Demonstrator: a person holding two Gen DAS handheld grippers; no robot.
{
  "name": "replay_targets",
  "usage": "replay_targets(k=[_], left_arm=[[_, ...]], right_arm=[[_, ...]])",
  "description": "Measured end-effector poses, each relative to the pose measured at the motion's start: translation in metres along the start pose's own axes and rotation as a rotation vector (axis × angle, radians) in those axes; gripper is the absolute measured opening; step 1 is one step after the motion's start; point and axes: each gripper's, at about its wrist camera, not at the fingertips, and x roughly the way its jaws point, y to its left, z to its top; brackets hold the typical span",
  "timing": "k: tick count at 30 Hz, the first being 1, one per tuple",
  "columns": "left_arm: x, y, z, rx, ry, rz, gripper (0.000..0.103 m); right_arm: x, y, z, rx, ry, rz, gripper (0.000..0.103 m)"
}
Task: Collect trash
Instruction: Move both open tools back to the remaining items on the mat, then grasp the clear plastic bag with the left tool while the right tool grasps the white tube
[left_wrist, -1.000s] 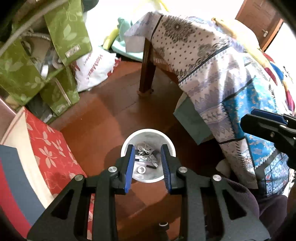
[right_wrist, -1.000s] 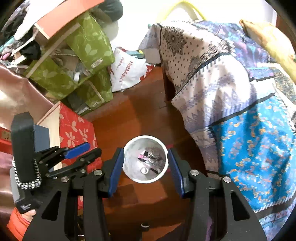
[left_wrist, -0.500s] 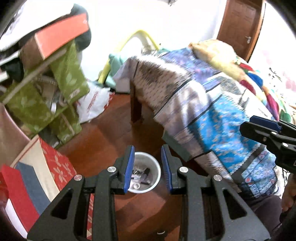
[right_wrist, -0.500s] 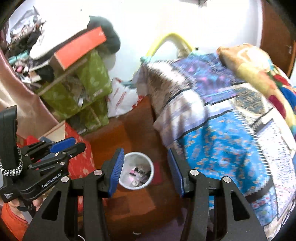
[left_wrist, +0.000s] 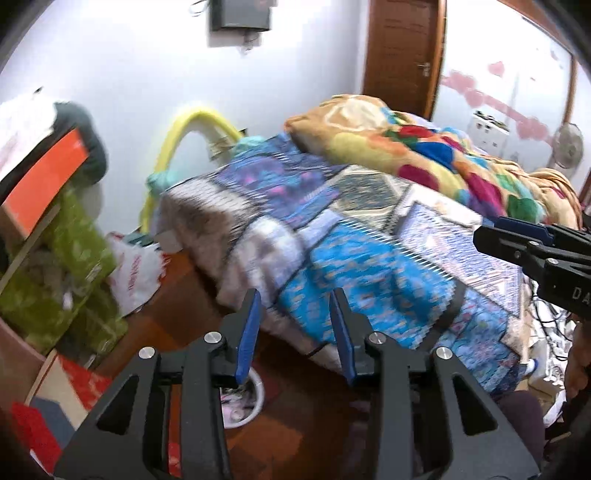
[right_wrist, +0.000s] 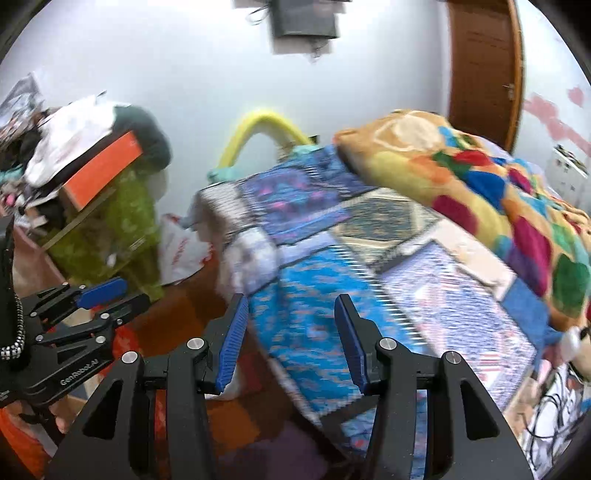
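Bed (left_wrist: 369, 236): the biggest thing we see, draped in a patchwork cover, with a bright blanket (left_wrist: 424, 147) bunched at its far end; we make out no loose trash on it, though the frames are blurred.
Floor (left_wrist: 177, 295): bare brown boards beside the bed; we spot no litter on the part that shows.
Bin (left_wrist: 255, 398): a small white bucket standing on the floor just beside the bed, low in the left view and half hidden behind our left fingers. It stands upright, mouth up, long axis vertical.
Progress: we judge some rubbish is already inside, as pale scraps show in it; what is left to gather we cannot tell.
Left gripper (left_wrist: 295, 332): jaws opening, nothing between them.
Right gripper (right_wrist: 291, 339): jaws apart, empty, pointing over the bed.
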Motion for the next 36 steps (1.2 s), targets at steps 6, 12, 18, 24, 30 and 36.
replay_targets(k=[6, 12, 18, 24, 30, 36], left_arm=[[0.033, -0.063, 0.025, 0.073, 0.012, -0.087, 0.040], [0.079, -0.116, 0.043, 0.115, 0.059, -0.131, 0.041], [0.122, -0.156, 0.063, 0.124, 0.103, -0.202, 0.041], [0.168, -0.183, 0.081, 0.139, 0.145, -0.247, 0.041], [0.207, -0.204, 0.091, 0.156, 0.175, -0.256, 0.041], [0.240, -0.223, 0.097, 0.177, 0.194, -0.272, 0.041]], right_arm=[[-0.010, -0.064, -0.003, 0.065, -0.007, -0.103, 0.045], [-0.008, -0.129, -0.010, 0.160, 0.015, -0.171, 0.045], [0.000, -0.181, -0.017, 0.220, 0.039, -0.244, 0.045], [0.018, -0.218, -0.019, 0.256, 0.060, -0.276, 0.045], [0.050, -0.252, -0.014, 0.289, 0.075, -0.292, 0.045], [0.089, -0.288, -0.006, 0.385, 0.094, -0.261, 0.045]])
